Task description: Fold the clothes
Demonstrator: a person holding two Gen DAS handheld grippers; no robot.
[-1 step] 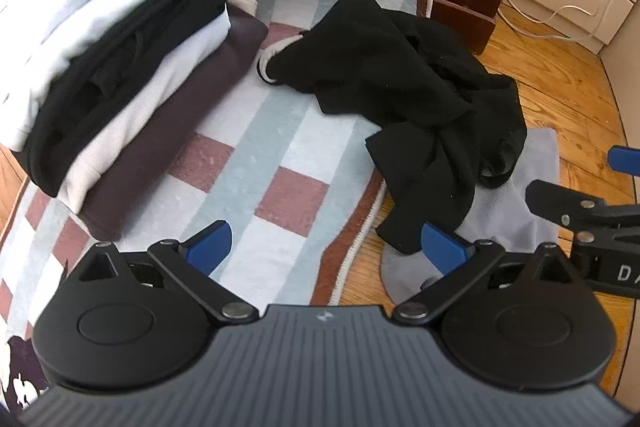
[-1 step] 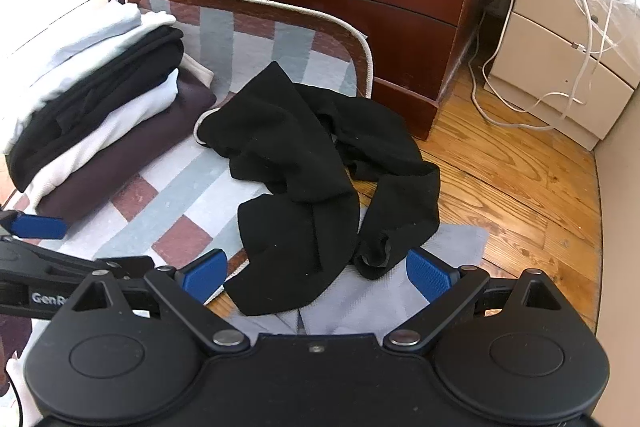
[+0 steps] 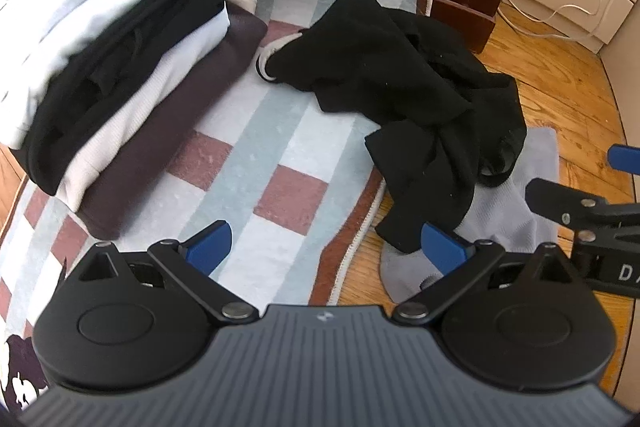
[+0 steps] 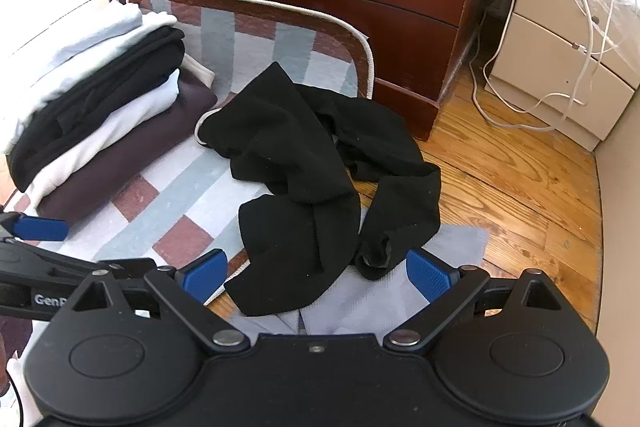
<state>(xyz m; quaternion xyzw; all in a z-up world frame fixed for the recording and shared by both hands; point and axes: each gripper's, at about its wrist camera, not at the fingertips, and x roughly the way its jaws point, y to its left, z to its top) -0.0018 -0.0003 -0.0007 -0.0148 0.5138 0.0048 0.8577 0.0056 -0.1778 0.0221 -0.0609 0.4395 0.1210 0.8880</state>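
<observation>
Black garment [image 4: 316, 179] ahead of R gripper [image 4: 316, 273]

We see our left gripper [image 3: 326, 247] spread wide above the checked mat [image 3: 256, 147], black garment [image 3: 404, 99] crumpled right, folded stack [image 3: 120, 67] left

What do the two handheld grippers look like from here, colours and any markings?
Both the left gripper and right gripper are matte black, with round pivot housings, linkage arms on silver rivets and blue textured fingertip pads. White partial lettering shows on each gripper's side.
</observation>
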